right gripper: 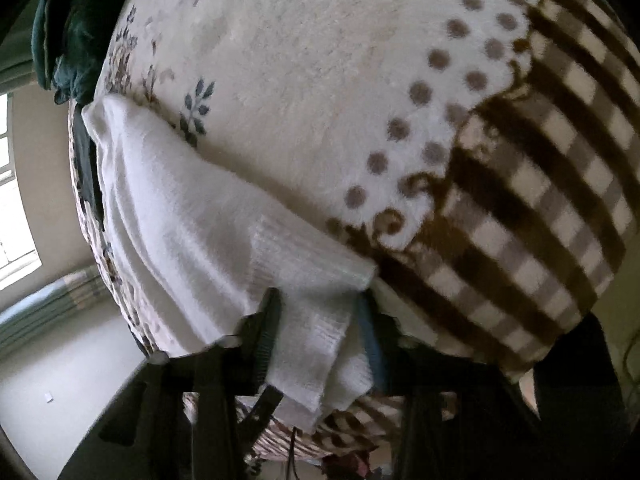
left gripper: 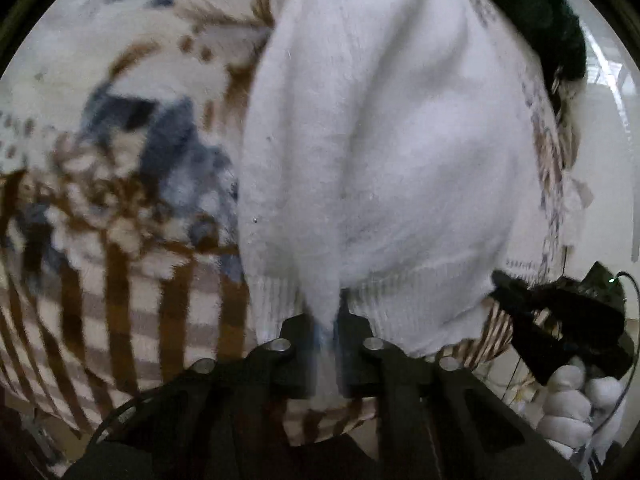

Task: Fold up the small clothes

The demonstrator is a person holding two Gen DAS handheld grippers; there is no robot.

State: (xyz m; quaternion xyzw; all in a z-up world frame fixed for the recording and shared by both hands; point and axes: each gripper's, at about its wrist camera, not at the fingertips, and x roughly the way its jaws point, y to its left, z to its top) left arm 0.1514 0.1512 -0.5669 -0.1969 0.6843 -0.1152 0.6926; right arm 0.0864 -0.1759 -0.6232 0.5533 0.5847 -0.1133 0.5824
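A white knitted garment (left gripper: 380,152) with a ribbed hem lies on a patterned blanket (left gripper: 120,160). My left gripper (left gripper: 326,328) is shut on a fold of its white fabric near the ribbed hem, and the cloth rises away from the jaws in a ridge. In the right wrist view the same white garment (right gripper: 192,224) stretches along the blanket's edge. My right gripper (right gripper: 320,320) is shut on its ribbed hem, which bunches and hangs down between the fingers. The right gripper (left gripper: 560,320) also shows at the lower right of the left wrist view, with a white-gloved hand (left gripper: 568,400) under it.
The blanket (right gripper: 360,80) has dots, flowers and brown checks and covers a bed. A dark green cloth (right gripper: 72,28) lies at the far end, also in the left view as a dark green cloth (left gripper: 540,12). Pale floor (right gripper: 60,380) and a window (right gripper: 12,200) lie to the left.
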